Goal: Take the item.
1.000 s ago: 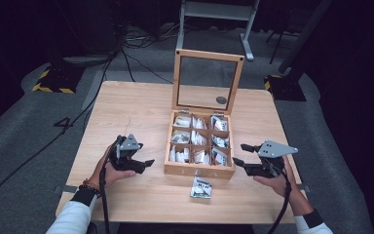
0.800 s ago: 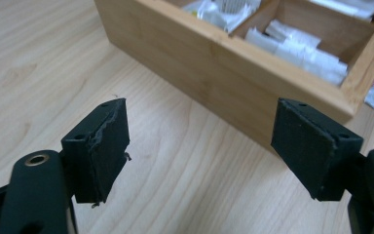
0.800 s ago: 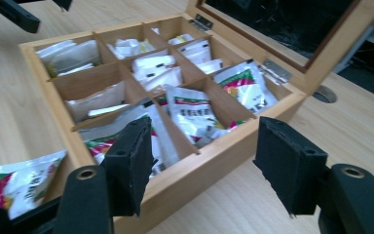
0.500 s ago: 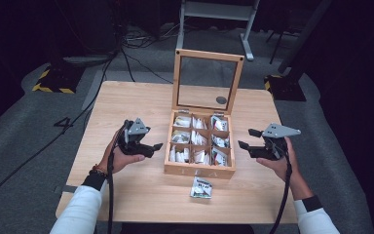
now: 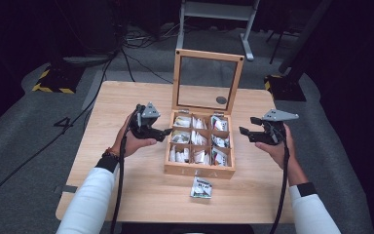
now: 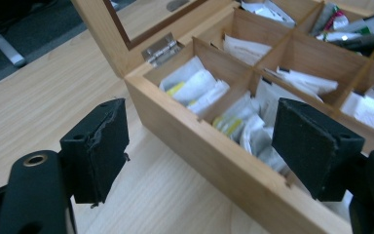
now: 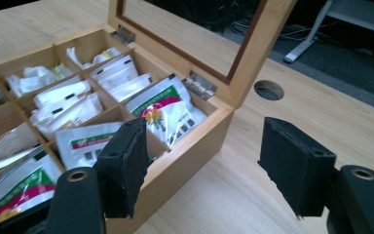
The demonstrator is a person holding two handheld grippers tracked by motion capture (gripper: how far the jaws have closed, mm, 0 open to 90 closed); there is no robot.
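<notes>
A wooden tea box (image 5: 199,169) stands in the middle of the table, its glass-paned lid (image 5: 207,80) upright at the back. Its compartments hold several tea bags (image 5: 195,138). One loose tea bag (image 5: 201,187) lies on the table in front of the box. My left gripper (image 5: 165,131) hovers open at the box's left wall (image 6: 209,146), jaws either side of that wall. My right gripper (image 5: 243,131) hovers open at the box's right side, near the back right corner (image 7: 209,124). Nothing is held between either pair of pads.
The light wooden table (image 5: 121,112) has a round cable hole (image 5: 221,100) behind the box. Bare wood lies left and right of the box. Cables (image 5: 126,53) and a metal stand (image 5: 214,14) sit on the grey floor beyond the table.
Both grippers have risen and moved away from me and inward, from near the table's front edge to either side of the box. The box and loose tea bag have not moved.
</notes>
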